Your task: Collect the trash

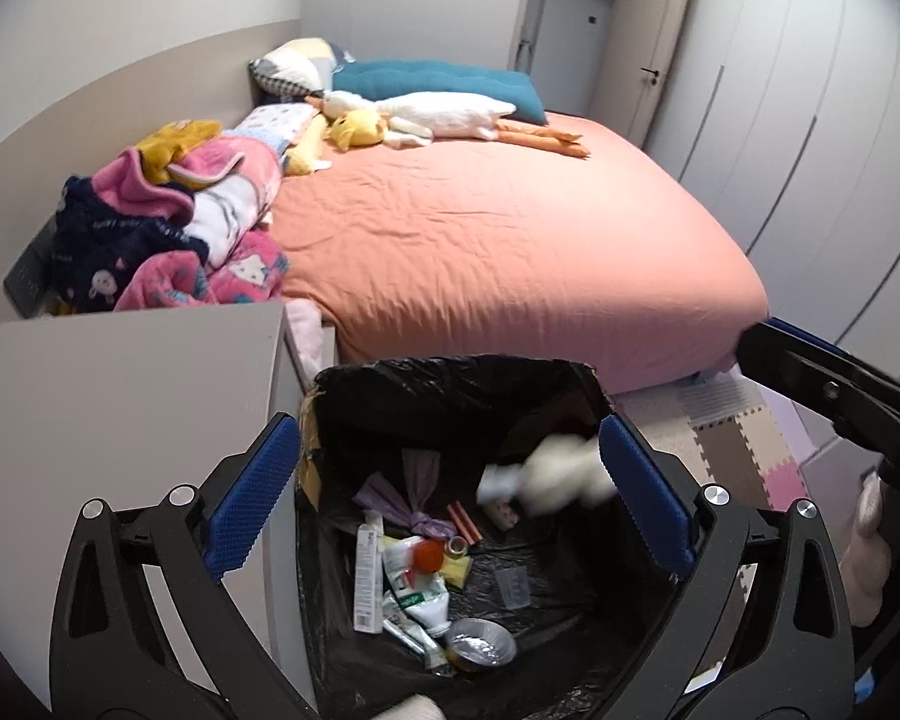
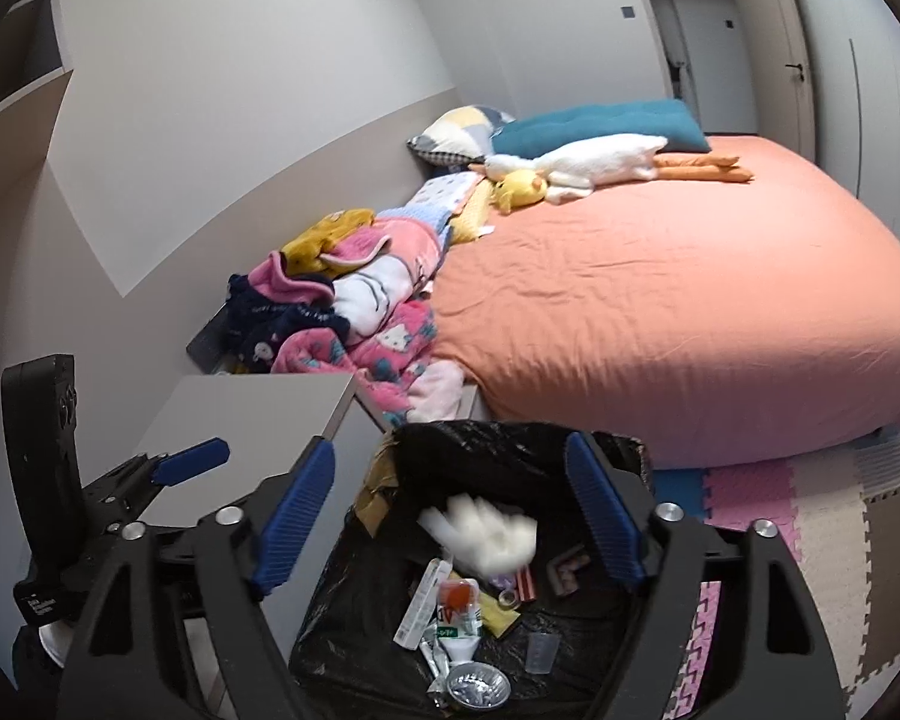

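I'm at the drop: both the left gripper [image 1: 450, 492] and right gripper [image 2: 450, 516] gape empty over the bin [image 1: 450, 372] as the tissue wad [image 1: 561, 474] falls, so next I must look for more trash.

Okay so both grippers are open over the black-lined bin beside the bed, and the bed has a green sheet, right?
Not quite: the sheet is salmon orange, not green, as the left wrist view shows. The left gripper and right gripper are indeed open over the black-lined bin.
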`<state>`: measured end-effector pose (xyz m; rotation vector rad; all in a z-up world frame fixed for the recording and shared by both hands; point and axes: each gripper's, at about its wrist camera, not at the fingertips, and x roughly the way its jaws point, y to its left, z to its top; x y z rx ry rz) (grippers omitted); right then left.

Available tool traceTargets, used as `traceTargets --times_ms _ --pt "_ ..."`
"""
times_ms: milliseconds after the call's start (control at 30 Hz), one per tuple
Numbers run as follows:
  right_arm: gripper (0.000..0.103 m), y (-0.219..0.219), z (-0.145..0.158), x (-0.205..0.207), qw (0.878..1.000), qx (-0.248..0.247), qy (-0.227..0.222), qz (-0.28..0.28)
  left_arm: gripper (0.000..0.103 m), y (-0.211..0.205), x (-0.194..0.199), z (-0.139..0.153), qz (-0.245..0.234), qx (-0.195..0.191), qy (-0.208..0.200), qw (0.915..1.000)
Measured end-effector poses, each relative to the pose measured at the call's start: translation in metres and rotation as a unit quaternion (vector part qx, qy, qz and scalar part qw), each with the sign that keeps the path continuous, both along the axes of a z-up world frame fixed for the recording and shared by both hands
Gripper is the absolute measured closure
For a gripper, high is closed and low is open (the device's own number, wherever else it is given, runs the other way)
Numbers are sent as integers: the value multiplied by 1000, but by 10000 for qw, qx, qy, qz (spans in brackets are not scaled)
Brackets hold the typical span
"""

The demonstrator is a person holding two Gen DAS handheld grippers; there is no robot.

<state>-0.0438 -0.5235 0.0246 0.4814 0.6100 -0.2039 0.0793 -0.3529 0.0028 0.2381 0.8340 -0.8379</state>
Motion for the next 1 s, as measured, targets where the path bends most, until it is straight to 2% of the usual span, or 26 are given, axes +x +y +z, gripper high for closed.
traceTargets --times_ms 100,567,1000 --pt "22 0 0 0 10000 -36 12 21 7 3 5 -1 109 -53 159 9998" --pt "22 8 0 4 10000 -55 30 69 7 6 4 -1 67 41 49 10000" --pt "22 11 0 5 10000 -60 34 64 7 10 5 0 42 9 120 9999"
